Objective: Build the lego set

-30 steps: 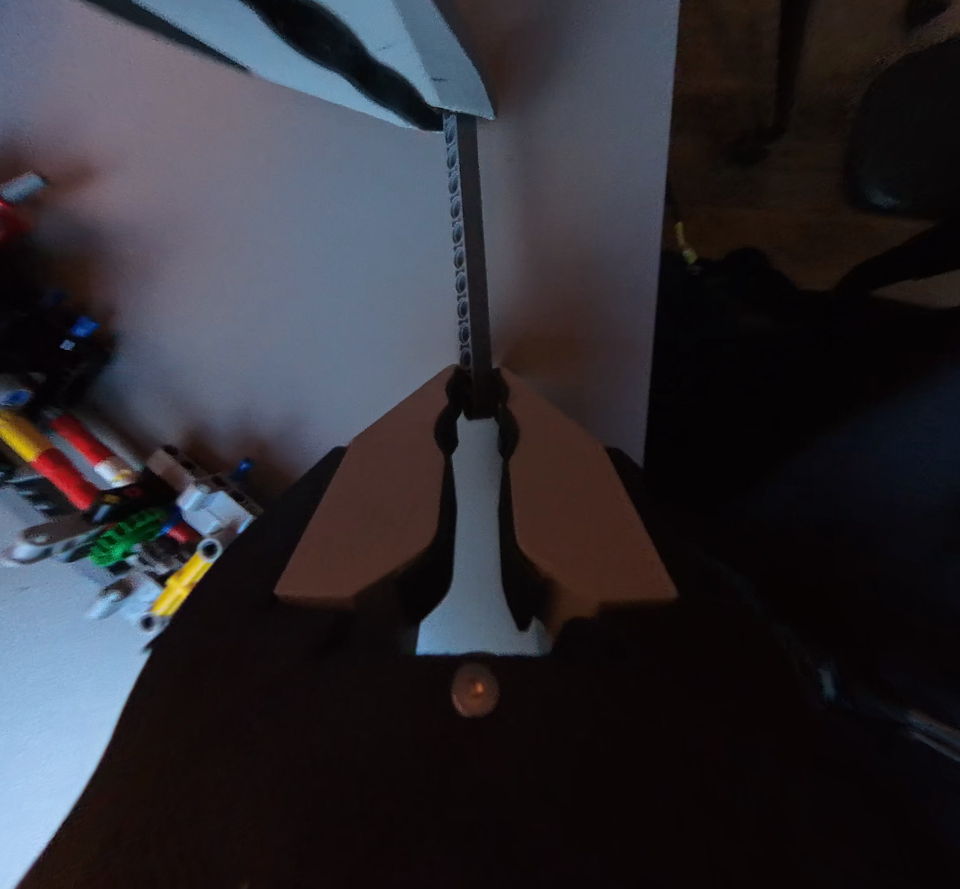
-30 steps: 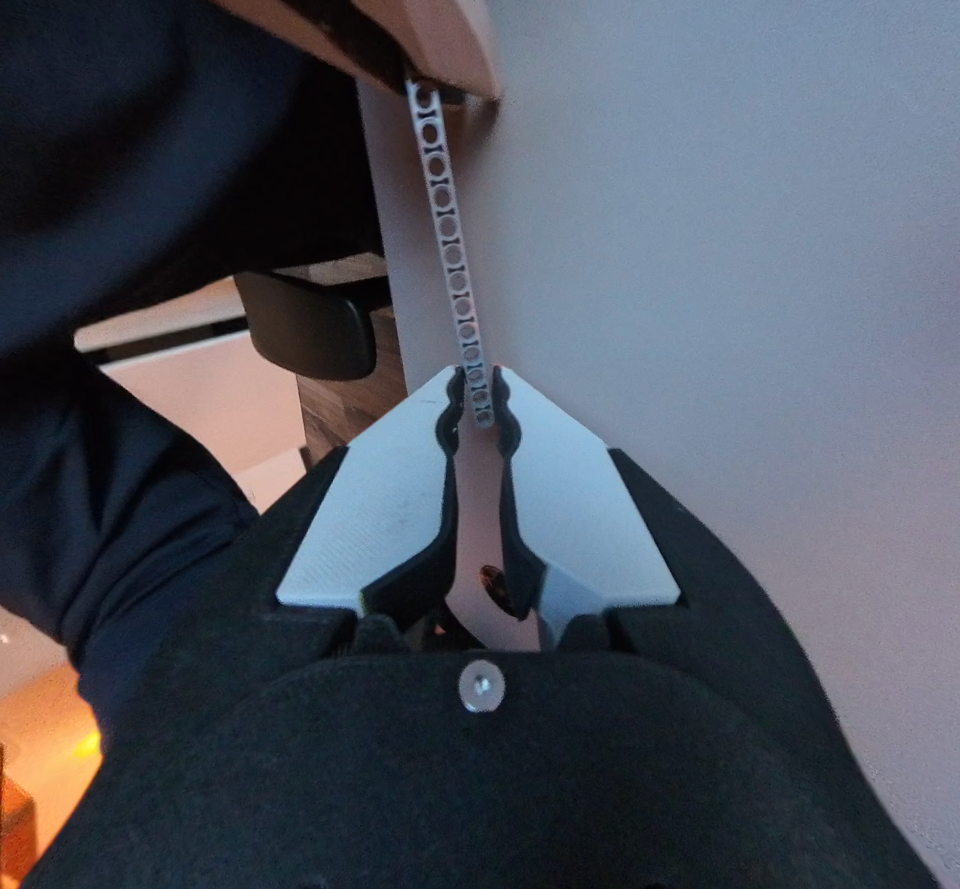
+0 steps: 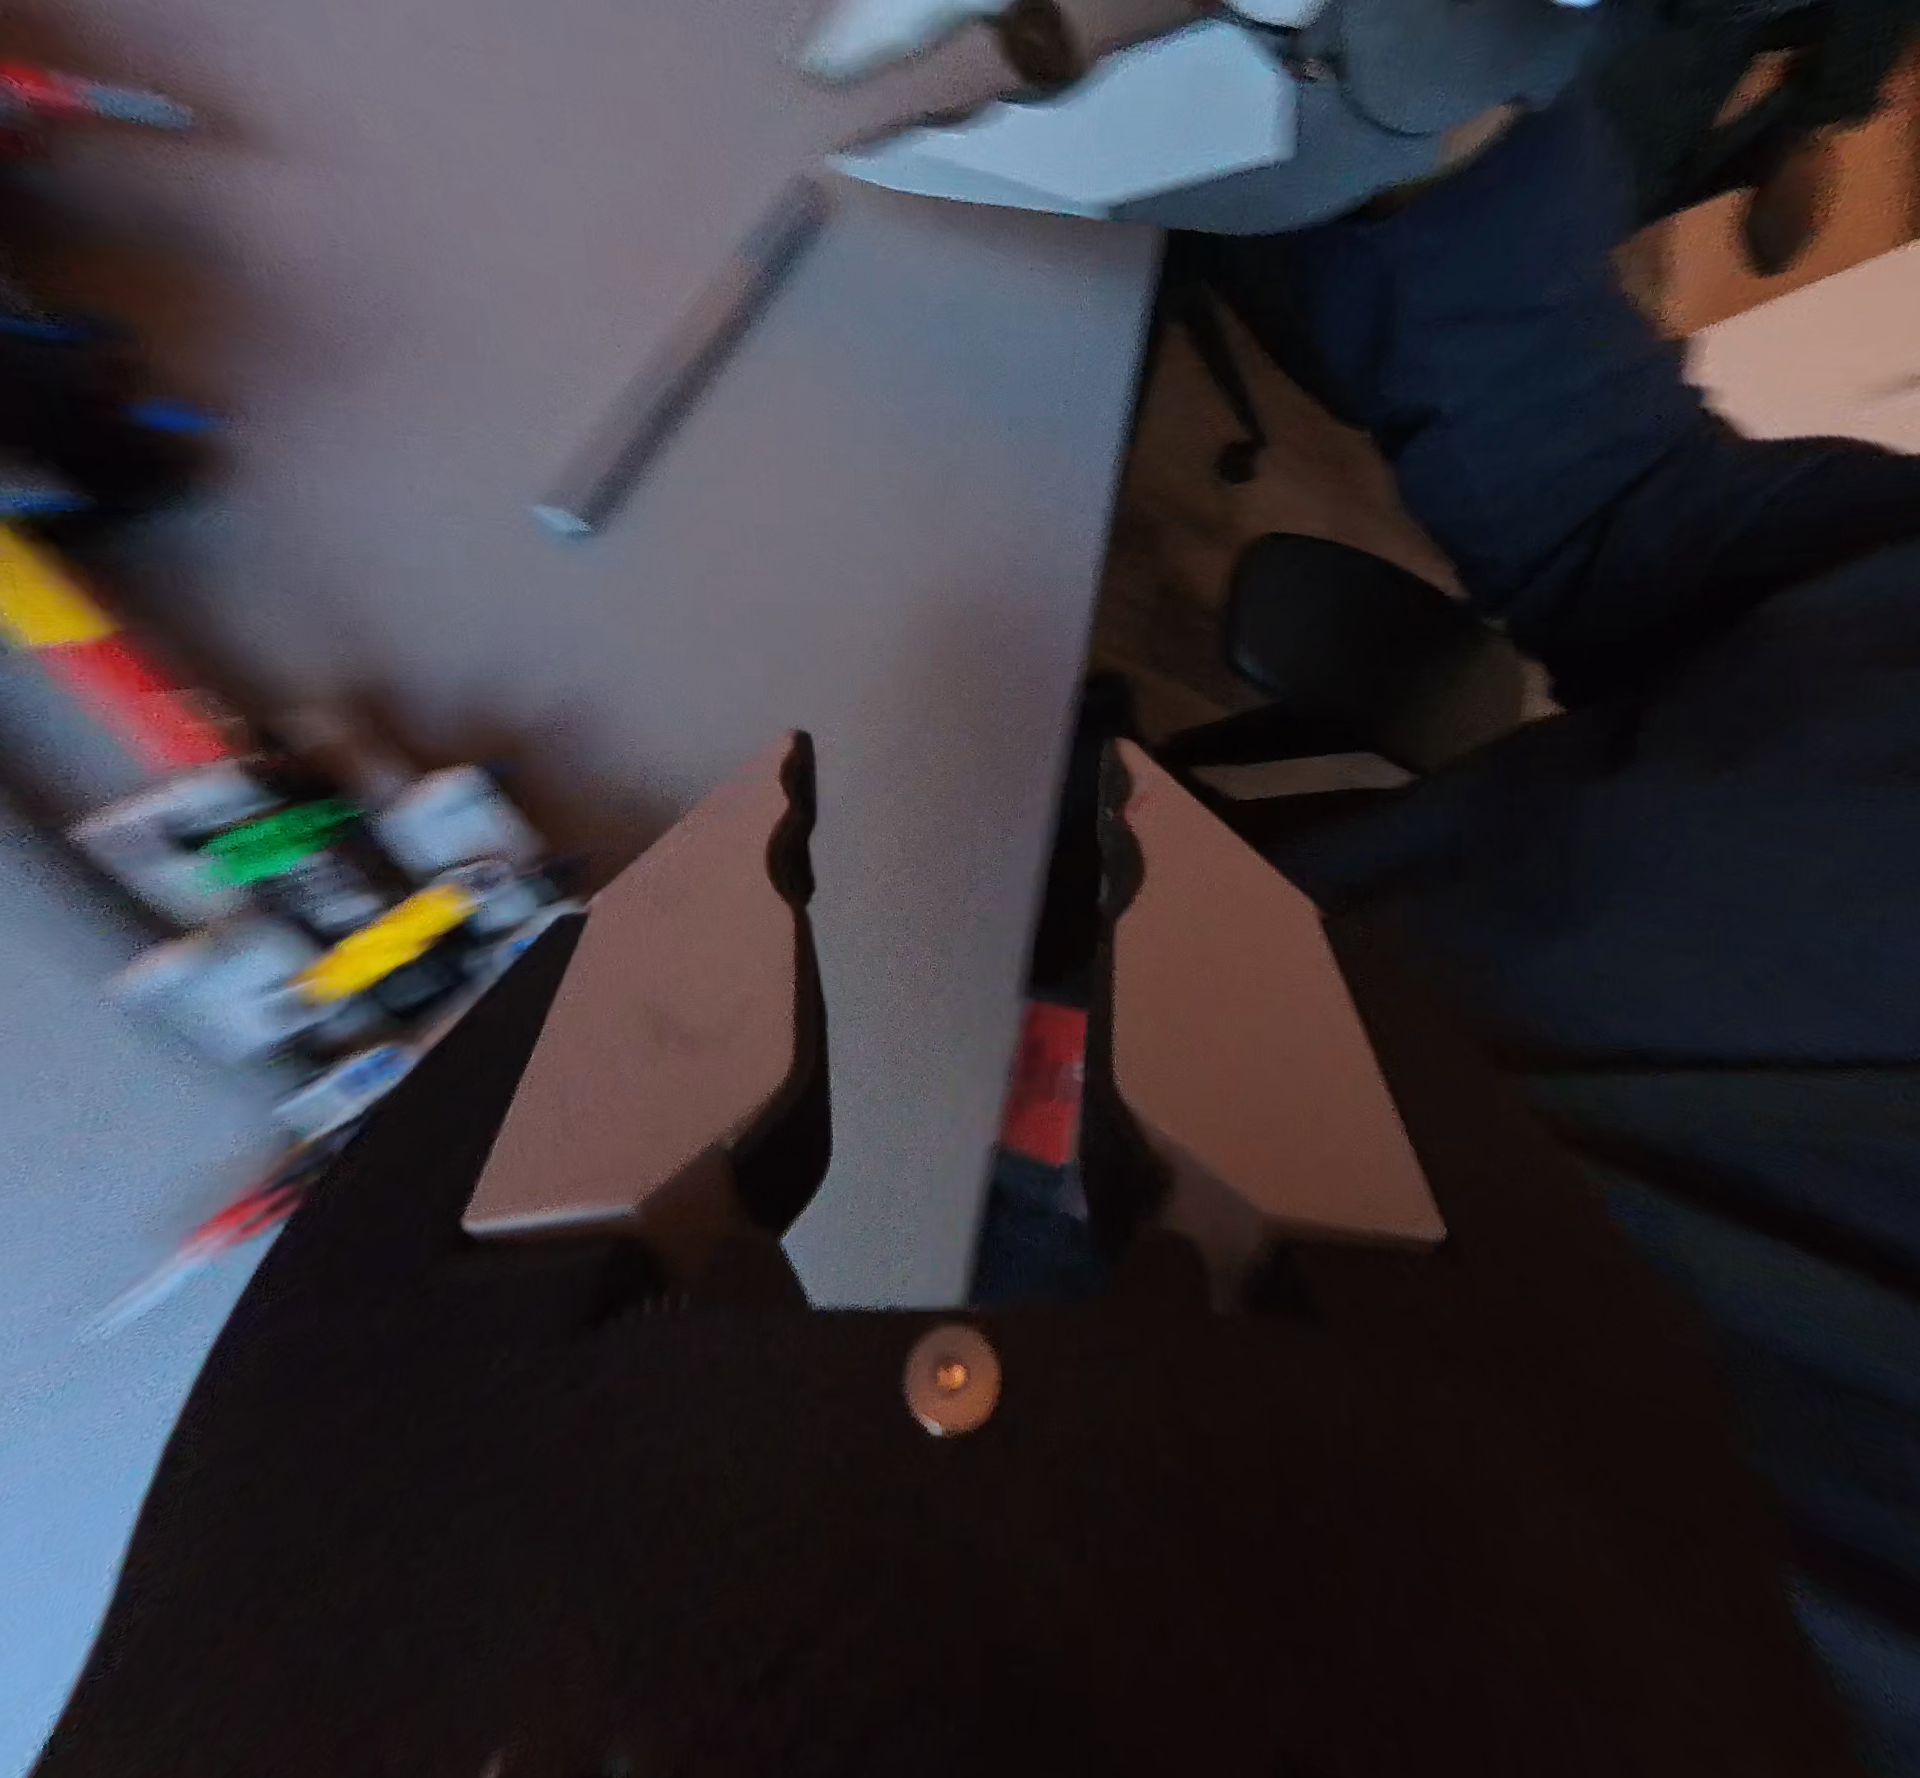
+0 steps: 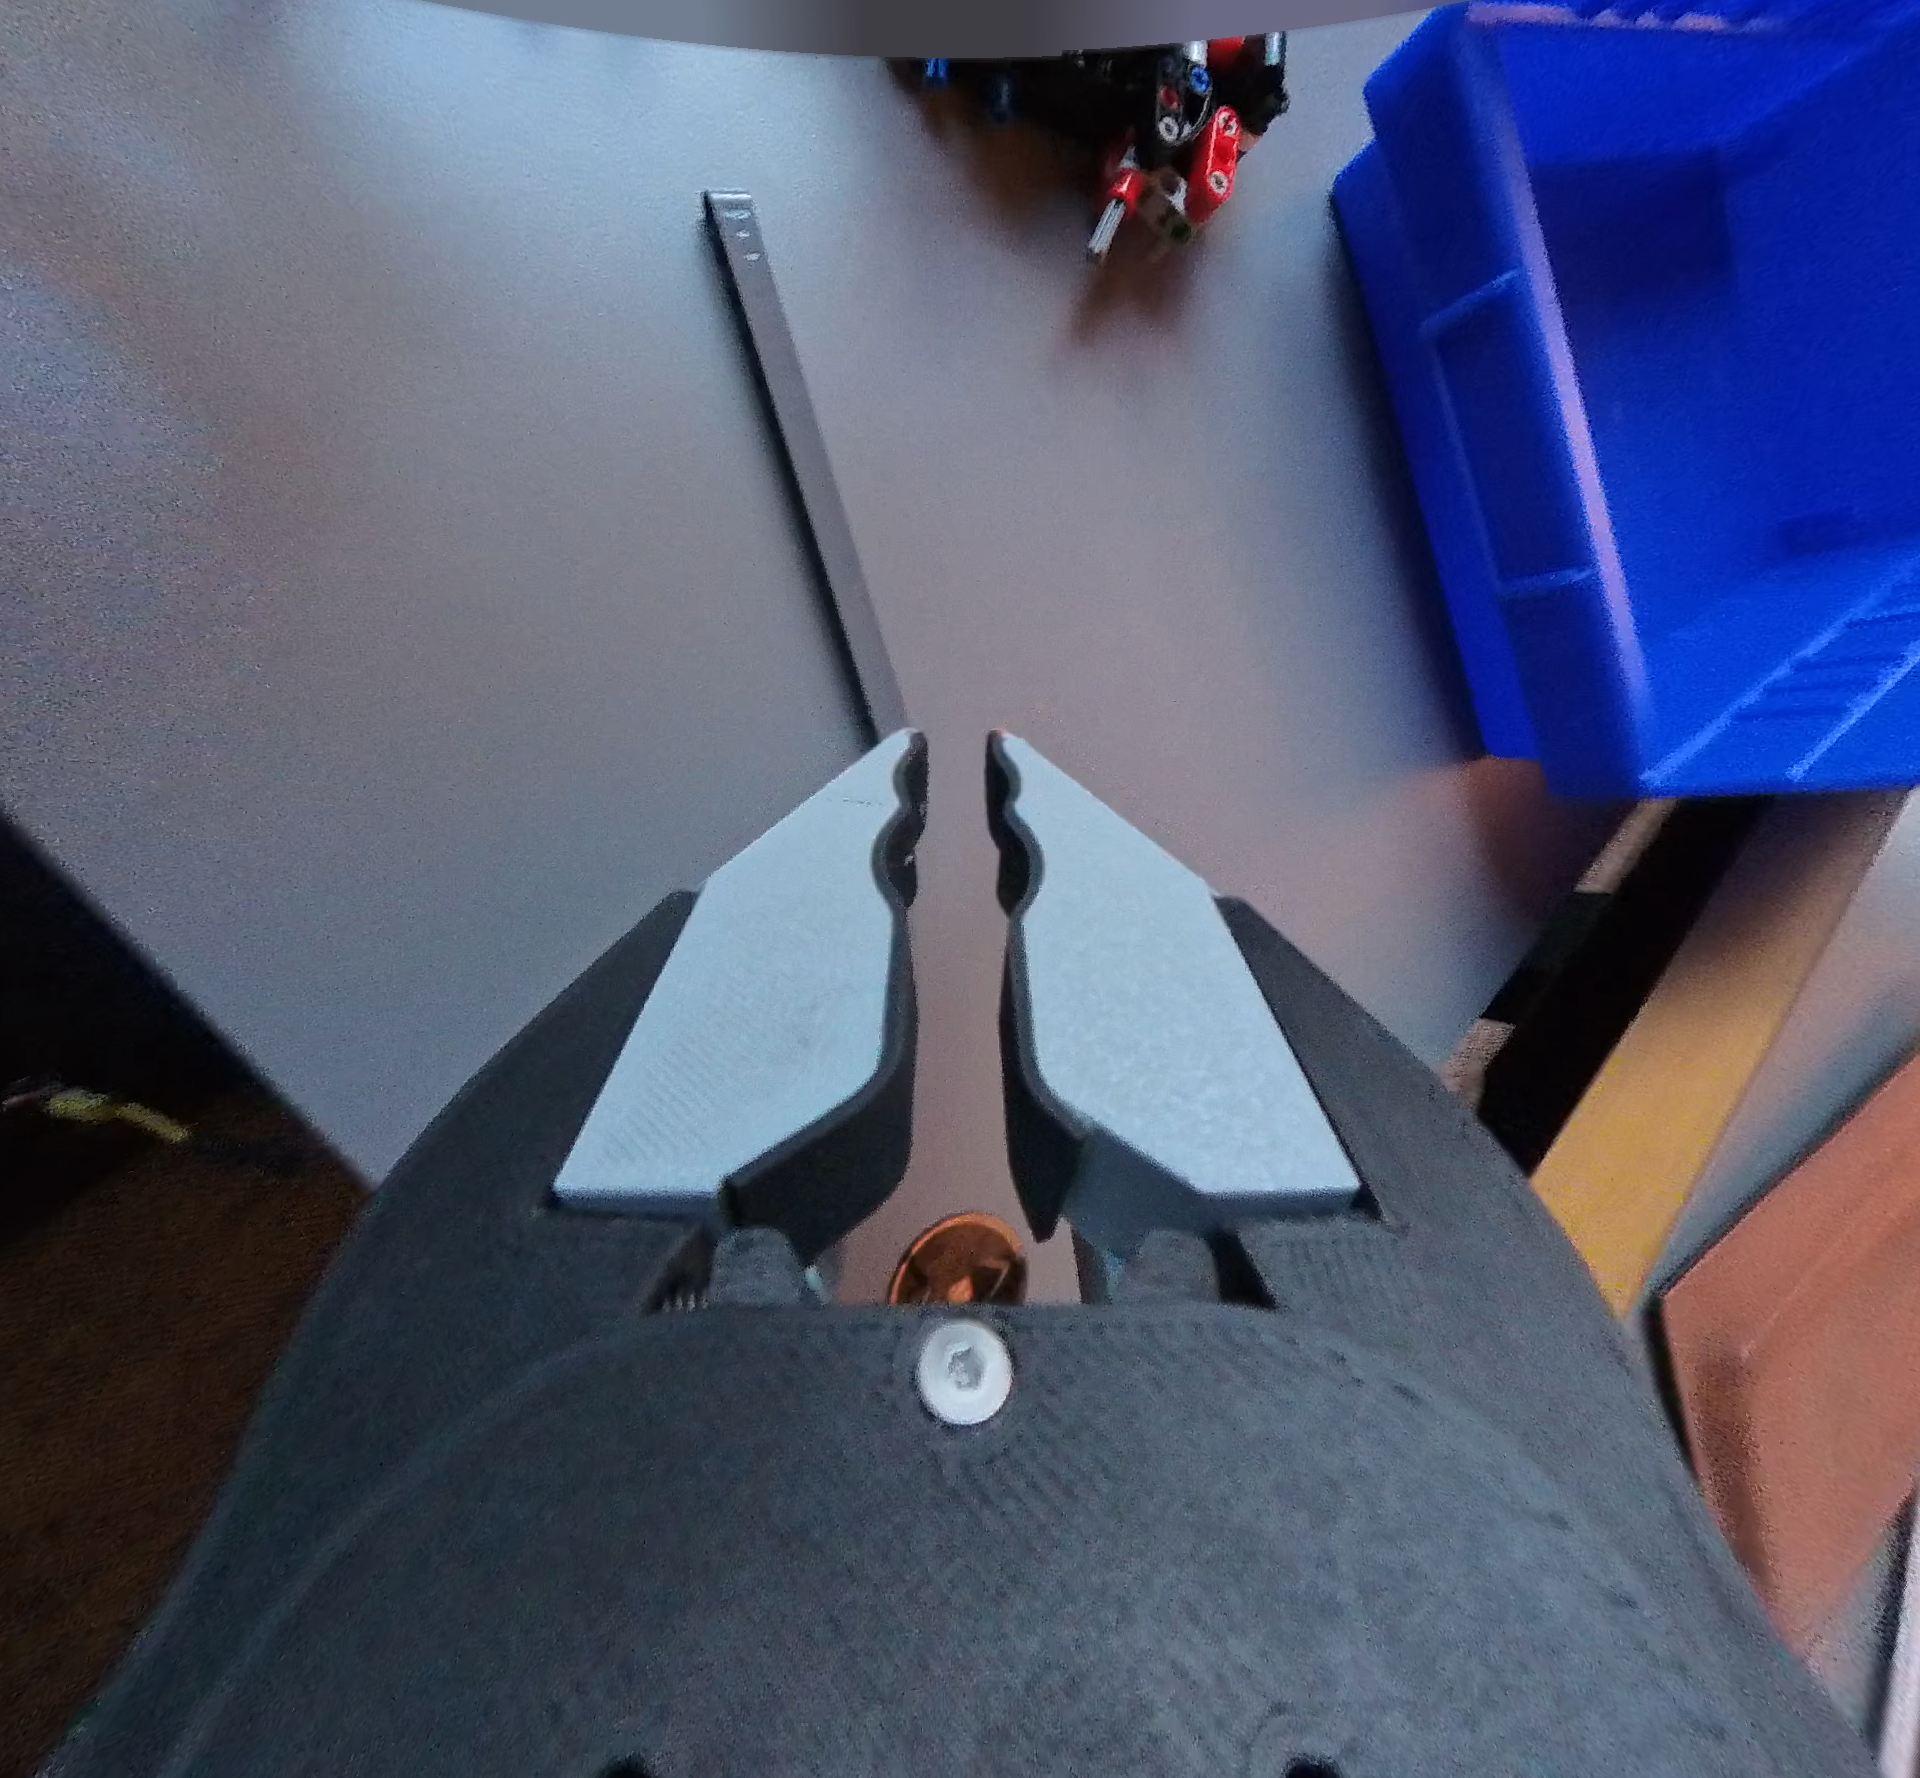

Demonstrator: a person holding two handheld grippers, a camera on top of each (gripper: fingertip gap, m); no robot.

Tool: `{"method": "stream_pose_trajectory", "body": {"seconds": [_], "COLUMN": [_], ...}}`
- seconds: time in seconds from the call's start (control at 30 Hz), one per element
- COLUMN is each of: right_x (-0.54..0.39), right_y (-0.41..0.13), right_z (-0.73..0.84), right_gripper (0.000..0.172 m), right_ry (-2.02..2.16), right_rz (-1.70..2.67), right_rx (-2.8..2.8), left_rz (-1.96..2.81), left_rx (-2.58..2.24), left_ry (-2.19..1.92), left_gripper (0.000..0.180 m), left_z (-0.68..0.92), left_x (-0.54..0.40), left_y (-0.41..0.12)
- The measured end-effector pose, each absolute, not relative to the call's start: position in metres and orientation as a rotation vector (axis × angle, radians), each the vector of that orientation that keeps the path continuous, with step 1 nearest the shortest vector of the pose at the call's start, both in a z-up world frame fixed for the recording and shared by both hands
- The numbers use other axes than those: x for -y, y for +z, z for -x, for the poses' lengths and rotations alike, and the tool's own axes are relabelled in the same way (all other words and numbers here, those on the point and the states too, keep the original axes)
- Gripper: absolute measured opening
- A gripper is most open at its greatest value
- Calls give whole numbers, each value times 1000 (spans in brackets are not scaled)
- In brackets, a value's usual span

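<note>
Change: grey perforated beam (image 4: 800,450), a sec ago gripped at both ends, now lies flat on desk (image 4: 364,481).
L tongs (image 3: 961,793): spread wide, bare.
R tongs (image 4: 956,772): slightly parted, bare, tips beside beam's near end.
Nearby: blue bin (image 4: 1662,378), parts pile (image 3: 312,897).

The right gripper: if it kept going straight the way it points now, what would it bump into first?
Probably just the bare grey table. The right gripper, jaws slightly apart and empty, points past the grey beam, which lies just left of its line. Depth is hard to judge.
</note>
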State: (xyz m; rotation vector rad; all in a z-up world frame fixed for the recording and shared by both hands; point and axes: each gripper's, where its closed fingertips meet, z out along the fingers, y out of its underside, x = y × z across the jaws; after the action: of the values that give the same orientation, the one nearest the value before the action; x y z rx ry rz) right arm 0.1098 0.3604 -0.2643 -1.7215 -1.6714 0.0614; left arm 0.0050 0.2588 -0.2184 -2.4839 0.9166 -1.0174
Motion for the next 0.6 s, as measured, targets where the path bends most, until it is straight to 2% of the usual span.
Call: {"method": "stream_pose_trajectory", "body": {"seconds": [0.13,0.33,0.53,0.6], "right_x": [-338,-356,-391,-401], "right_y": [-271,-290,-290,-291], "right_z": [-122,-118,-103,-91], "right_gripper": [0,0,0,0], "right_ry": [171,149,101,142], "right_rz": [1794,1872,1882,1888], "right_rx": [1707,1693,1598,1556], "left_rz": [2533,2462,2522,2534], "left_rx": [-834,-964,-997,-969], "left_ry": [-708,-647,-735,-743], "left_gripper": [52,29,26,15], "left_z": [69,108,105,98], "left_x": [-318,-374,-359,-356], "left_y": [-216,-251,-280,-284]}}
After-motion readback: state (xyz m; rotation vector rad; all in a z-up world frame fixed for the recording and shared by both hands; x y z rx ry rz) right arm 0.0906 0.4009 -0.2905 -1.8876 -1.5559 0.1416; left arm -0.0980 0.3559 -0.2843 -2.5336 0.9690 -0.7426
